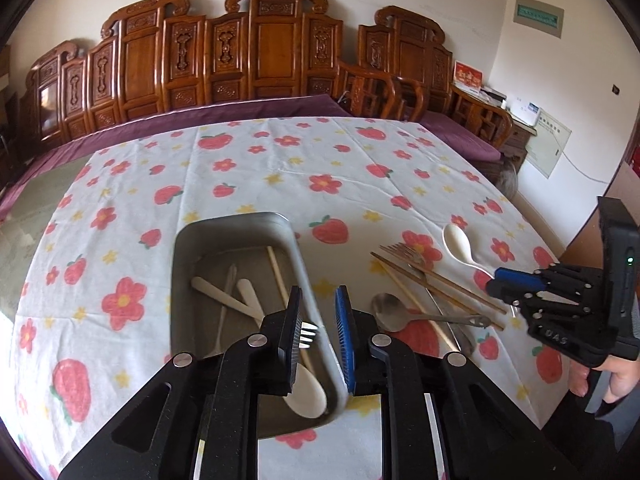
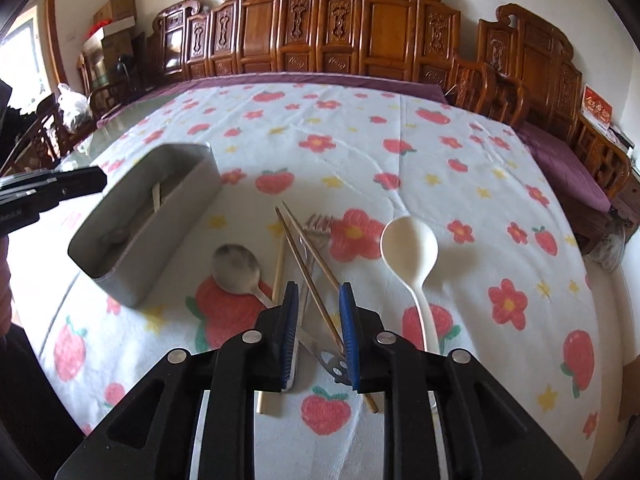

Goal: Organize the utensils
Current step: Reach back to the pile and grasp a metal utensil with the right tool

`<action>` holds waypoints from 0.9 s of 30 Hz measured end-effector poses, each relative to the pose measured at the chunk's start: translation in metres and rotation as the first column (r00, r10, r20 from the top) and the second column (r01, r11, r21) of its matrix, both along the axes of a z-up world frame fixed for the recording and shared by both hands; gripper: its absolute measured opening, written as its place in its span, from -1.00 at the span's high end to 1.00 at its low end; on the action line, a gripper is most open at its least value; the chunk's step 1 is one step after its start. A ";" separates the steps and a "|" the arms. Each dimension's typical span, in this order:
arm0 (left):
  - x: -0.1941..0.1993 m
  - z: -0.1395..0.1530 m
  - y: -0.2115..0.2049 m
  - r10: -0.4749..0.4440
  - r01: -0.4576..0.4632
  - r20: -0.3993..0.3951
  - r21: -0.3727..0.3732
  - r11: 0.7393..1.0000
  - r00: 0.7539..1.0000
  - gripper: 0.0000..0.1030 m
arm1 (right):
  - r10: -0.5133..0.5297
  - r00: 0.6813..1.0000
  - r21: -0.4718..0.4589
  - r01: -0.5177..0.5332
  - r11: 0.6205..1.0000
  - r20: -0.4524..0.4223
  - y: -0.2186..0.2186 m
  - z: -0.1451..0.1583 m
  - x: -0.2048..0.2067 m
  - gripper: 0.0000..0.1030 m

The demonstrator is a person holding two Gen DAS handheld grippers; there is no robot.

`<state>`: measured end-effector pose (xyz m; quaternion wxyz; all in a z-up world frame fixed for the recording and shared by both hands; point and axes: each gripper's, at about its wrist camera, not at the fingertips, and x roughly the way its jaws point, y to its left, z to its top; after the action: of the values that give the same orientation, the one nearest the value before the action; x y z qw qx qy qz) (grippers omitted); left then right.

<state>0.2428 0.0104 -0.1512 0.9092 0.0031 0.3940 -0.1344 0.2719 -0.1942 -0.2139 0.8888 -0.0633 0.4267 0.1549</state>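
Note:
A grey metal tray (image 1: 236, 220) on the table holds white spoons (image 1: 304, 396), a pale chopstick (image 1: 280, 280) and a fork whose tines (image 1: 310, 334) show beside my left pad. My left gripper (image 1: 319, 340) hangs over the tray's right wall, jaws slightly apart and pressing on nothing. To the right lie a metal spoon (image 2: 236, 264), a white spoon (image 2: 408, 240), brown chopsticks (image 2: 312, 272) and a copper fork (image 2: 318, 226). My right gripper (image 2: 319, 320) hovers low over this pile, narrowly open, with the chopsticks and a slotted metal handle (image 2: 332, 362) seen between its pads.
A strawberry and flower tablecloth (image 1: 320, 168) covers the table. A carved wooden bench (image 1: 256, 48) with a purple cushion runs along the far side. The table's right edge (image 1: 560, 380) drops off near a person's hand (image 1: 600, 380). Cardboard boxes (image 2: 112, 12) stand at the far left.

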 end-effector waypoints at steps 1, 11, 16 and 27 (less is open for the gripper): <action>0.000 -0.002 -0.003 -0.004 0.004 -0.002 0.003 1.000 1.000 0.60 | 0.019 1.000 0.002 -0.019 1.000 -0.009 0.001 -0.006 0.002 0.55; 0.002 -0.013 -0.015 -0.020 0.020 -0.023 0.015 1.000 1.000 0.34 | 0.171 0.983 0.024 -0.169 0.985 -0.064 0.032 -0.041 0.014 0.55; 0.000 -0.011 -0.018 -0.029 0.029 -0.019 0.006 1.000 0.999 0.34 | 0.188 0.979 0.017 -0.188 0.982 -0.083 0.039 -0.051 0.020 0.55; -0.002 -0.012 -0.022 -0.044 0.044 -0.020 0.011 0.999 0.999 0.34 | 0.209 0.974 -0.056 -0.214 0.975 -0.088 0.047 -0.057 0.013 0.73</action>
<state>0.2408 -0.0119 -0.1633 0.9020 0.0154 0.4037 -0.1522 0.2845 -0.1468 -0.2708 0.8466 -0.1309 0.4582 0.2371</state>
